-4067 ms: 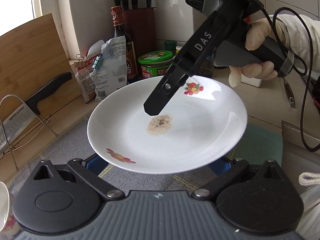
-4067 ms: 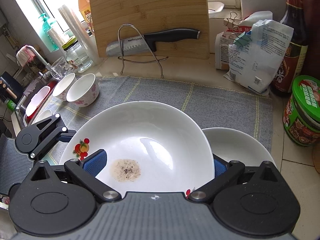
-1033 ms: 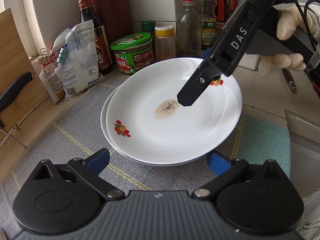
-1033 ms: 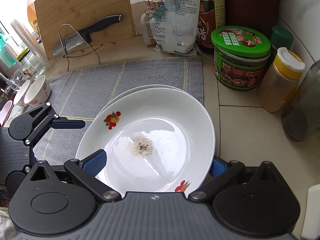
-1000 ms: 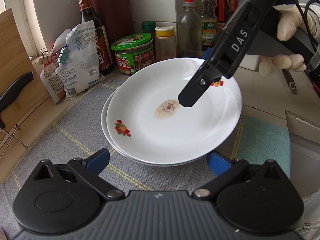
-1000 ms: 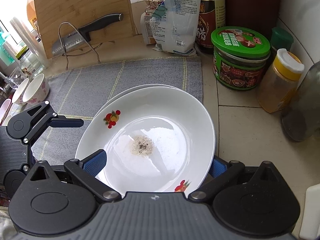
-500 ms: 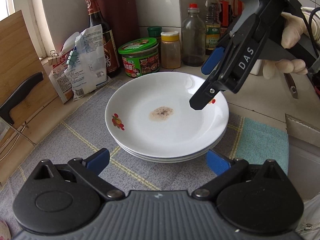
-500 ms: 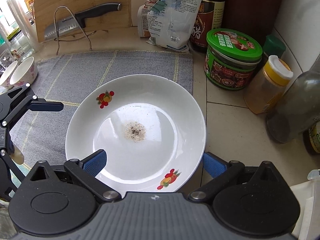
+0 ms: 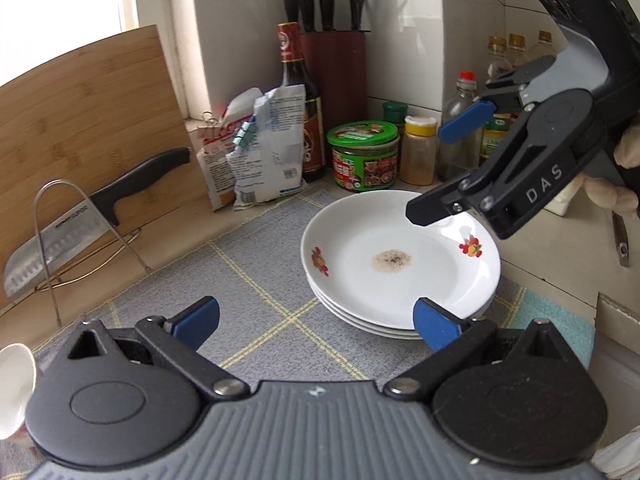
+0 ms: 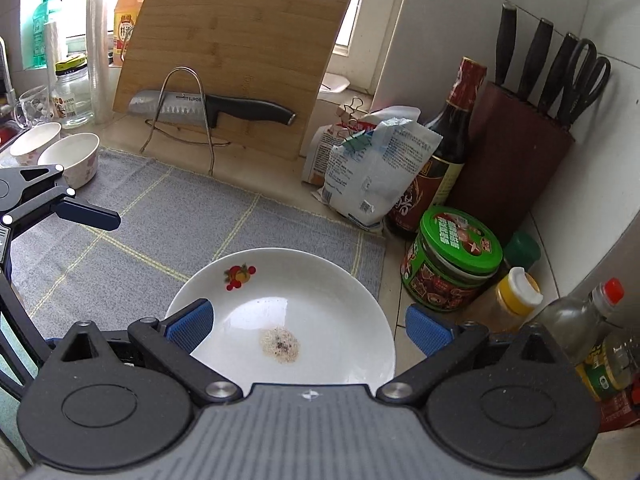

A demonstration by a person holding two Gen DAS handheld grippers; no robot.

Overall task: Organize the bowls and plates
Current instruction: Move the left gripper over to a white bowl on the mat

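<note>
A stack of three white plates with fruit prints sits on the grey mat; the top plate has a brown speckled stain in its middle. My left gripper is open and empty, drawn back just in front of the stack. My right gripper is open and empty, raised above the near side of the stack; it also shows in the left wrist view. Two small bowls stand at the mat's far left, and part of one bowl shows in the left wrist view.
A cutting board and a knife on a wire stand are at the back. Bags, a sauce bottle, a green-lidded jar, a spice jar and a knife block crowd the right corner.
The stained plate was set down on the stack. Both grippers let go of it, opened and drew back; the right one rose above the stack.
</note>
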